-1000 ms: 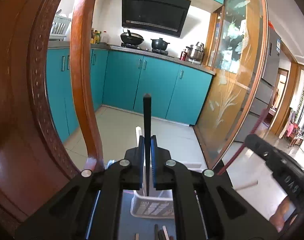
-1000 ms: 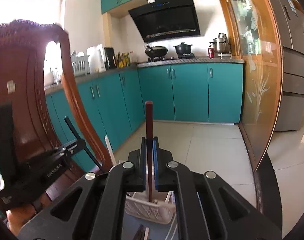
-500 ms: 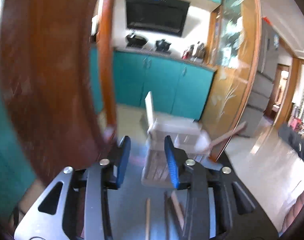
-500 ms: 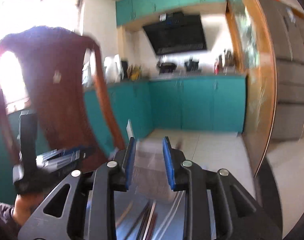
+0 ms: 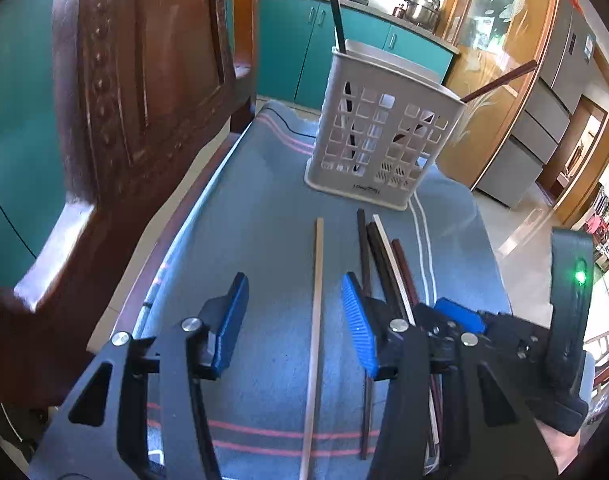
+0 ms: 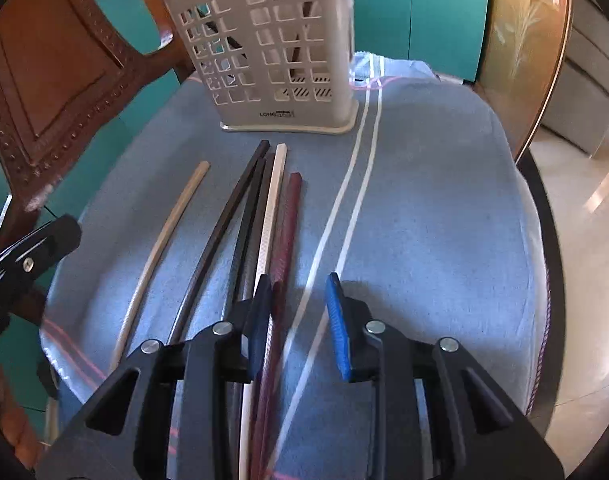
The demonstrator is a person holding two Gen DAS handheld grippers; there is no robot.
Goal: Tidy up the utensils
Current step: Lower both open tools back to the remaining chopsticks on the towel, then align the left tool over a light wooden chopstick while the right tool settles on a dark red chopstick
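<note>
- Jaws first: my left gripper (image 5: 294, 320) has its blue pads opening, and the pale wooden chopstick (image 5: 315, 320) runs between them untouched, lying flat on the blue striped cloth (image 5: 256, 208).
- My right gripper (image 6: 298, 320) stands partly open and holds nothing; the dark red chopstick (image 6: 284, 248) lies along its left pad, and whether they touch I cannot tell.
- Beside that red stick, on the side nearer the pale one, lie a white chopstick (image 6: 273, 208) and dark brown ones (image 6: 240, 216), bunched together with their tips pointing at the holder.
- Beyond all the loose sticks stands the white slotted plastic utensil holder (image 5: 380, 136), upright at the cloth's far end, with a black chopstick (image 5: 336, 12) and a reddish one (image 5: 500, 80) already leaning out of it.
- I judge this the pickup step: each gripper needs to settle around a single stick and close, without dragging a neighbour, before lifting toward the holder.
</note>
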